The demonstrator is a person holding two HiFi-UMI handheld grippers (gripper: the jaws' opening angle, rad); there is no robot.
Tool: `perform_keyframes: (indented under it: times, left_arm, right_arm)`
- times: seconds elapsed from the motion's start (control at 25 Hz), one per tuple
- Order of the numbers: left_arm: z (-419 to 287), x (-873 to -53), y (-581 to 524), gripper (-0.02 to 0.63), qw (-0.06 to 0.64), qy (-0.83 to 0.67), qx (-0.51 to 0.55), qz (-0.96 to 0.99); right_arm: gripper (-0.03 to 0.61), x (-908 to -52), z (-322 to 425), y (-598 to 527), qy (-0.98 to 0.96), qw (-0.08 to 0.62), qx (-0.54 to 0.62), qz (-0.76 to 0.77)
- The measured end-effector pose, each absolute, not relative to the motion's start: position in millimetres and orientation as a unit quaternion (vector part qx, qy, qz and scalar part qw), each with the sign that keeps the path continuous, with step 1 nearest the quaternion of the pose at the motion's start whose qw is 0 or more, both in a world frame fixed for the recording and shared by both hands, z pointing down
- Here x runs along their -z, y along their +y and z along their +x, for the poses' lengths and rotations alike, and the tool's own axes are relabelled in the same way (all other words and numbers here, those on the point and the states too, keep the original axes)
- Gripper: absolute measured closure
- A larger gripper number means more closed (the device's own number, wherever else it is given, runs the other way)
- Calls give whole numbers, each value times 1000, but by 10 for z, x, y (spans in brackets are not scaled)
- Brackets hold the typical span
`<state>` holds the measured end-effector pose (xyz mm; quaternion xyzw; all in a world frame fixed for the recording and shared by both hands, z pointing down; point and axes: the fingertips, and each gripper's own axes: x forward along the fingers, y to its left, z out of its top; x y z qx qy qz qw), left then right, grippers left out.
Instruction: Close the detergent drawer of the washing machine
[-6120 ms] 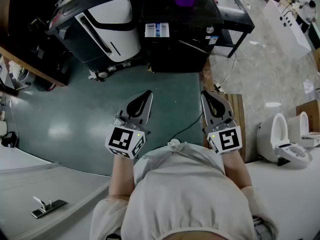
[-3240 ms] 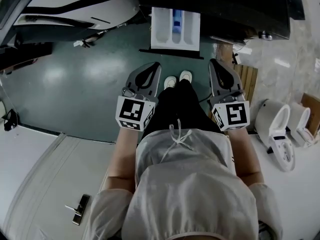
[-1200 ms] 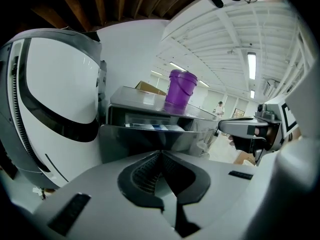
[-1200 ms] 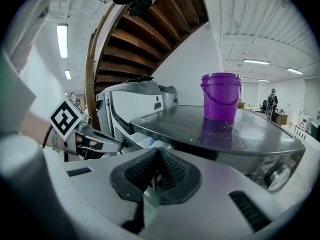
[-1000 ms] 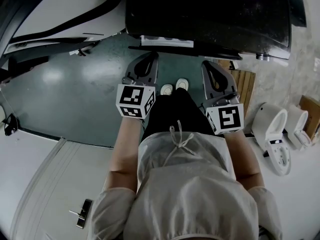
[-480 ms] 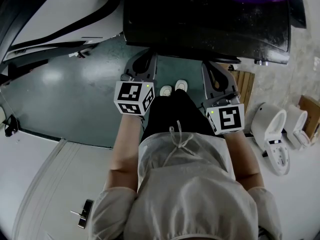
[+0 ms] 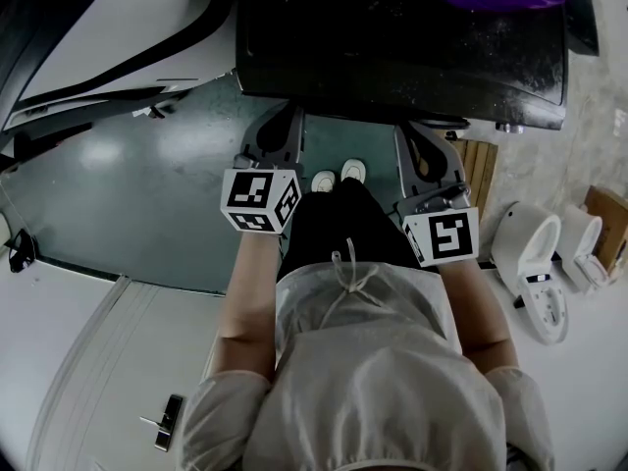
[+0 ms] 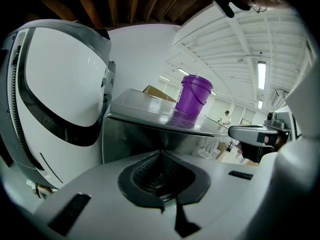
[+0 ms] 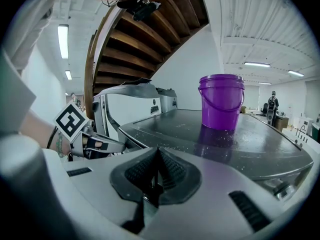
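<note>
Since a second ago, our head view shows the left gripper [image 7: 278,130] and right gripper [image 7: 424,145] pushed further under the top edge of the washing machine [image 7: 392,37], and the detergent drawer no longer sticks out from its front. In the left gripper view we see our jaws together, empty, facing the machine. In the right gripper view the jaws are together too, with a purple bucket [image 9: 221,101] beyond them.

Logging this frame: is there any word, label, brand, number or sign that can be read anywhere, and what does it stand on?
No readable text in any view.
The left marker cube, on the left hand-held gripper: a black-and-white square pattern, no letters.
The right marker cube, on the right hand-held gripper: the same kind of pattern, no letters.
The purple bucket: no label visible.
The washing machine: no print visible on its dark top.
</note>
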<state>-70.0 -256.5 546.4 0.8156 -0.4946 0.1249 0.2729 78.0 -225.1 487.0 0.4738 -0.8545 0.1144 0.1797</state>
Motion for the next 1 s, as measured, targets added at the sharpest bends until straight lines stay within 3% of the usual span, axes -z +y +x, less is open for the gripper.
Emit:
perform_keyframes:
  times: [0.24,0.6,0.84,1.0]
  left_arm:
    - [-706,-5480,-2624,597,306,-500,-117,802]
    - [-653,-5399,-2521,595,300,-462,-136,823]
    - [-636,-4897,-2311,595,264,-446,-131,845]
    - [-646,-4393,-2198,595,203,-439,-131,865]
  right_arm:
    - [571,-4882,741,-2237,-858,183,-108,468]
    - [572,-4786,701,-2085,-855,180,-95,478]
    - [571,-4533,790,-1990,-842,167,-90,505]
    - [572,-4225,845,-1925,-841,147,-75,516]
